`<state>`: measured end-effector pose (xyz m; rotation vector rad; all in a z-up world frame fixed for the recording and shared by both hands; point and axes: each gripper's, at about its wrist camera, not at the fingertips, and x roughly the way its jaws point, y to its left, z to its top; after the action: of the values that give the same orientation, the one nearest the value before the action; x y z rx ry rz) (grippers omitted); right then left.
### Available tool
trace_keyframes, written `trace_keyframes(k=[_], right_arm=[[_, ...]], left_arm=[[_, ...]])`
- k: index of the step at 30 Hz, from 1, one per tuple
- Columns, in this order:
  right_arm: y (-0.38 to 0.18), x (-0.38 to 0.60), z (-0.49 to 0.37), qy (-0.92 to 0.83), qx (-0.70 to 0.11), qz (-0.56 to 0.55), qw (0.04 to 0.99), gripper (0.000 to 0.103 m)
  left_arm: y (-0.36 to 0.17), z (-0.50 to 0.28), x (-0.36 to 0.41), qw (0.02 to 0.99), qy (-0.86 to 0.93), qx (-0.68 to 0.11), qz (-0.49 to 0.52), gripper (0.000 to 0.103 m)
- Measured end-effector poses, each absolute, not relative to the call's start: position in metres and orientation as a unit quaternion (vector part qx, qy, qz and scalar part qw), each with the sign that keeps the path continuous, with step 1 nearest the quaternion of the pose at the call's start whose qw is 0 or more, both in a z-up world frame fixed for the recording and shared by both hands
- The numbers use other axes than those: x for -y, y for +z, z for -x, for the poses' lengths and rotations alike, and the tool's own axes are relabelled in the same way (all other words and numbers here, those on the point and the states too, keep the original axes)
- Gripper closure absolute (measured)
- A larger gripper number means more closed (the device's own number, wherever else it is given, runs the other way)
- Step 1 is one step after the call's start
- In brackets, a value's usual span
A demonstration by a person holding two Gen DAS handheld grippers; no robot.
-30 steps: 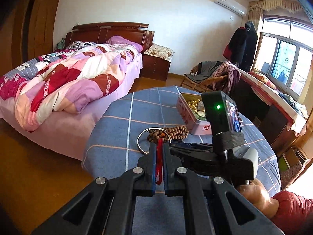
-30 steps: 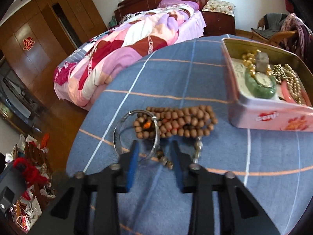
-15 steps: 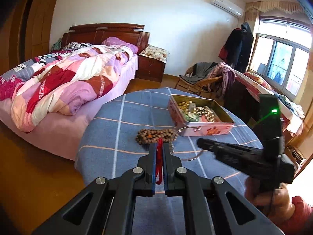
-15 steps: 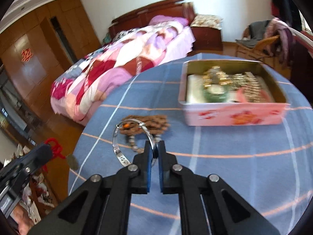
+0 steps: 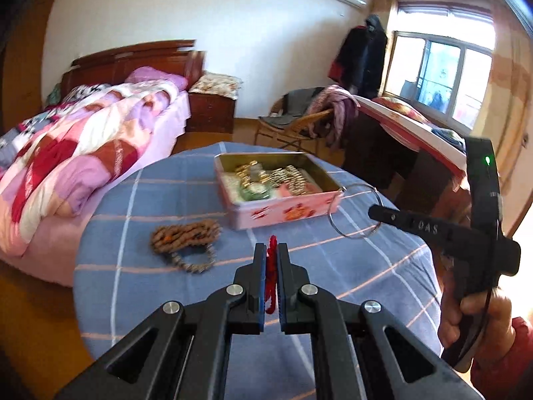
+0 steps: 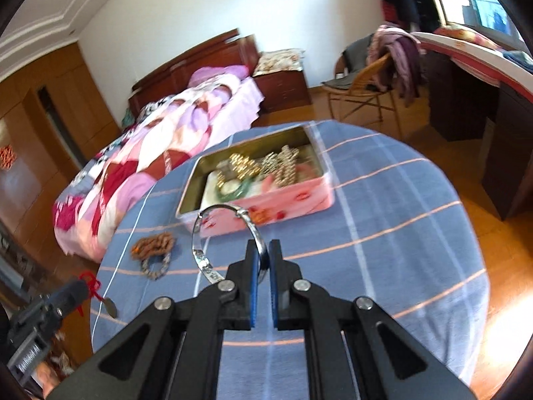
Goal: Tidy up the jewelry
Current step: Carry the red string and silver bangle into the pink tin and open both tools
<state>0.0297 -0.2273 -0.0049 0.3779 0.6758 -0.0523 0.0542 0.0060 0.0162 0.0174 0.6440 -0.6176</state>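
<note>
My right gripper (image 6: 262,246) is shut on a silver bangle (image 6: 230,211) and holds it in the air in front of the pink tin box (image 6: 313,196). The bangle also shows in the left wrist view (image 5: 354,210), right of the box (image 5: 283,211). The box holds gold and pearl beads and a green piece. My left gripper (image 5: 272,250) is shut on a red cord (image 5: 271,273); in the right wrist view a small pendant (image 6: 110,306) hangs from the cord. A brown bead necklace (image 5: 185,235) lies on the blue checked tablecloth (image 5: 140,293).
The round table stands beside a bed (image 5: 83,140) with a pink patchwork quilt. A wicker chair (image 5: 299,123) with clothes and a dark desk (image 5: 399,153) stand behind it. The wooden floor lies around the table.
My right gripper closed on the bangle, lifted it off the table and carried it right toward the box. The left gripper kept the red cord and drew back.
</note>
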Motion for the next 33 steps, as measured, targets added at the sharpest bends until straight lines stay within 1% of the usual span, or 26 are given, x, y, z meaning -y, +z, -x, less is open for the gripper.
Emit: trace_keyframes(k=[9,14,21,26,33], right_arm=[[0.028,0.255,-0.048,-0.04,-0.281,-0.206,0.937,0.094],[0.036,0.259,-0.069,-0.041,-0.264,-0.215,0.939,0.094],[0.024,0.263,-0.104,-0.049,-0.271,-0.221,0.936,0.094],[0.004,0.266,-0.132,-0.056,-0.298,-0.222,0.927,0.094],[-0.019,0.271,-0.15,-0.057,-0.326,-0.22,0.918,0.094]], left_arm=[[0.059,-0.095,0.036,0.907,-0.328,-0.265,0.012,0.099],[0.068,-0.122,0.052,0.912,-0.323,-0.252,0.022,0.099],[0.047,-0.165,0.077,0.912,-0.295,-0.285,0.015,0.099],[0.023,-0.19,0.09,0.906,-0.272,-0.323,0.014,0.099],[-0.001,-0.211,0.104,0.901,-0.254,-0.351,-0.006,0.099]])
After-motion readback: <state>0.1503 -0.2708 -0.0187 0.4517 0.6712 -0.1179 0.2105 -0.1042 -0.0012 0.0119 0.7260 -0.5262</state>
